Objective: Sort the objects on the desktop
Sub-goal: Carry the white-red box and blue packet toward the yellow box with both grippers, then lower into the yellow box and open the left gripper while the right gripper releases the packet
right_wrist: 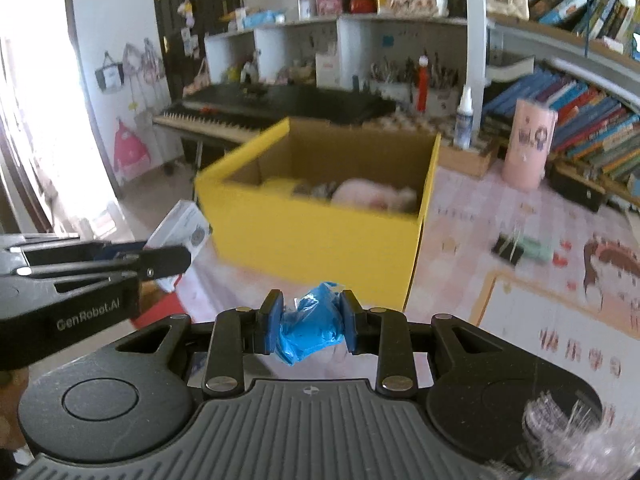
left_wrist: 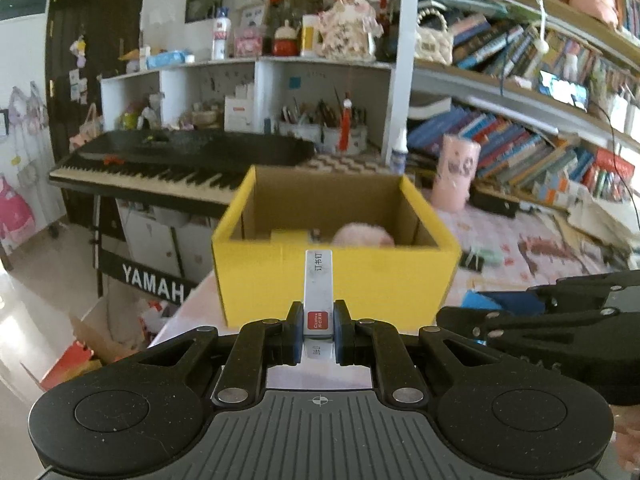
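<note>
My left gripper [left_wrist: 317, 326] is shut on a small white staples box [left_wrist: 318, 292] with a red label, held on edge in front of the yellow cardboard box [left_wrist: 336, 280]. My right gripper [right_wrist: 310, 322] is shut on a crumpled blue plastic bag [right_wrist: 310, 326], just short of the yellow box [right_wrist: 316, 236]. Inside the box lies a pink plush thing [right_wrist: 372, 196] among other small items. The left gripper [right_wrist: 160, 262] shows at the left of the right wrist view with the white box [right_wrist: 182, 228]. In the left wrist view the right gripper's arm [left_wrist: 552, 320] shows at the right.
The desk has a pink patterned cover [right_wrist: 520, 300]. A black binder clip [right_wrist: 508, 250] and a mint eraser [right_wrist: 538, 248] lie right of the box. A pink cylinder [right_wrist: 528, 144] and a glue bottle [right_wrist: 464, 114] stand behind. A keyboard piano [left_wrist: 160, 164] is at the left, bookshelves [left_wrist: 540, 152] at the right.
</note>
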The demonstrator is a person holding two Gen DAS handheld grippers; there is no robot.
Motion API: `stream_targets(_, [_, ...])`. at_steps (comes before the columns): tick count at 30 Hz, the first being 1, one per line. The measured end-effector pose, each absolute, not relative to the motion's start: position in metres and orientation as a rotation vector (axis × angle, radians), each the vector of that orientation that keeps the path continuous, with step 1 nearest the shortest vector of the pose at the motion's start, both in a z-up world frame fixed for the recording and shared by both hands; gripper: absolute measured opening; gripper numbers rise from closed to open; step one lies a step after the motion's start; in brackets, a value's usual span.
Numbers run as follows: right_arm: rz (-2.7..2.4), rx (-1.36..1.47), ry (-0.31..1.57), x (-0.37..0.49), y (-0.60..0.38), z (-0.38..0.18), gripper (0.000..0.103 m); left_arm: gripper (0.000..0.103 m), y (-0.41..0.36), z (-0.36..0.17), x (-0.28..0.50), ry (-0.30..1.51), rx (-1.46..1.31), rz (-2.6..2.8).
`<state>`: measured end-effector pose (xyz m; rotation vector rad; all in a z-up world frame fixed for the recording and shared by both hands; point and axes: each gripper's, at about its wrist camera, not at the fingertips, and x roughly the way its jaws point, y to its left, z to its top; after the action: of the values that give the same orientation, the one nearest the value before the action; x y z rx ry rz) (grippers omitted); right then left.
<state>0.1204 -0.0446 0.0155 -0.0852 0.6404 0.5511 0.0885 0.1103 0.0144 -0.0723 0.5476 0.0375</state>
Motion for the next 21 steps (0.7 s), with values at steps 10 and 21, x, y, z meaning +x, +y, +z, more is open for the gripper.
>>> stream_targets(10, [0.585, -0.080, 0.549, 0.192, -0.047, 0.044, 0.028, 0.013, 0.105, 0.028, 0.152, 0.486, -0.084, 0.063])
stream_targets(21, [0.623, -0.103, 0.523, 0.262, -0.052, 0.047, 0.028, 0.013, 0.093, 0.013, 0.212, 0.534, -0.060, 0.097])
